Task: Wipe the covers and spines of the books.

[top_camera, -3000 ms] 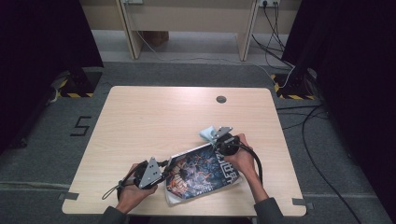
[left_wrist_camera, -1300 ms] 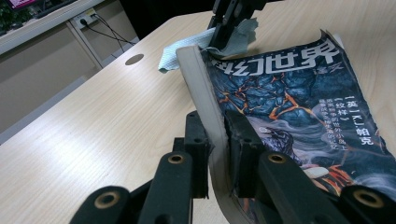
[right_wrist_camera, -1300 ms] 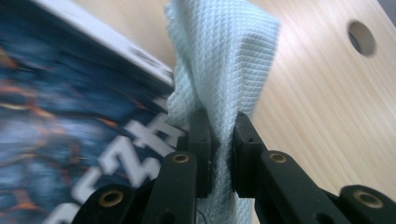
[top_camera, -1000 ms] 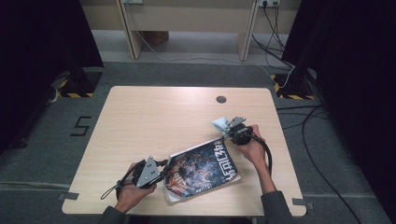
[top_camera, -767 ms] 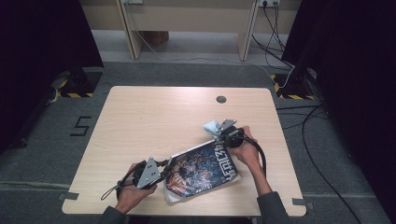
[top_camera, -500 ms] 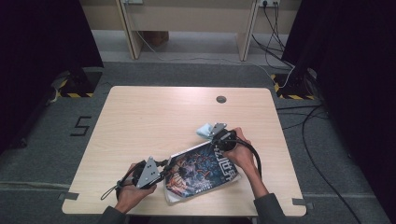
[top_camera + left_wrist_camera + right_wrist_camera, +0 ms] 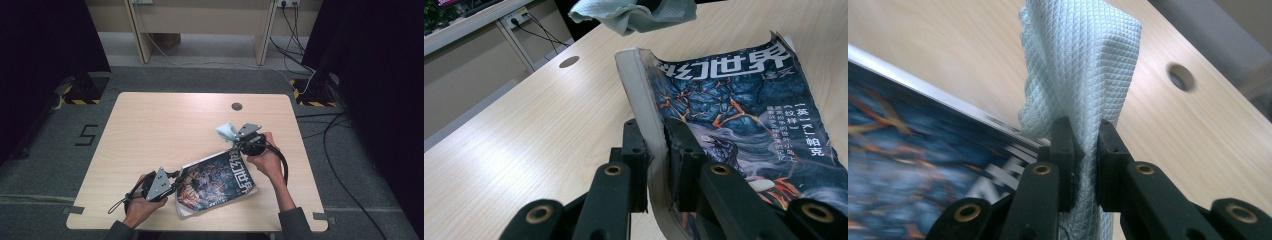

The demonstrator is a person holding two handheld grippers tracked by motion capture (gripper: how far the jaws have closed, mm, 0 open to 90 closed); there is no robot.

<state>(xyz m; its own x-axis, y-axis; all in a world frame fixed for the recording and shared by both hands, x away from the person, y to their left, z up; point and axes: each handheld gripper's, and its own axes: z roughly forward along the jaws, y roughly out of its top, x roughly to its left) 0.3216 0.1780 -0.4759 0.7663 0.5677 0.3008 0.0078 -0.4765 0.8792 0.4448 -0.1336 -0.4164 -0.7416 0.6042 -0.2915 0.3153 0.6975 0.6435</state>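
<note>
A magazine (image 7: 216,181) with a dark blue illustrated cover lies near the table's front edge. My left gripper (image 7: 176,176) is shut on its left edge; in the left gripper view the jaws pinch the pale page block of the magazine (image 7: 744,95), and my left gripper (image 7: 658,150) holds that edge slightly lifted. My right gripper (image 7: 238,142) is shut on a pale blue cloth (image 7: 227,131), held just above the magazine's far right corner. In the right gripper view the cloth (image 7: 1083,65) stands up between the jaws of my right gripper (image 7: 1083,145), over the magazine (image 7: 913,145).
The light wooden table (image 7: 165,130) has a round cable hole (image 7: 237,106) at the back. Its left and far parts are bare wood. Cables (image 7: 325,125) run over the grey floor to the right.
My right gripper with the cloth has moved left and toward the front, from the table beside the magazine to above its far corner. The left gripper has stayed on the magazine's edge.
</note>
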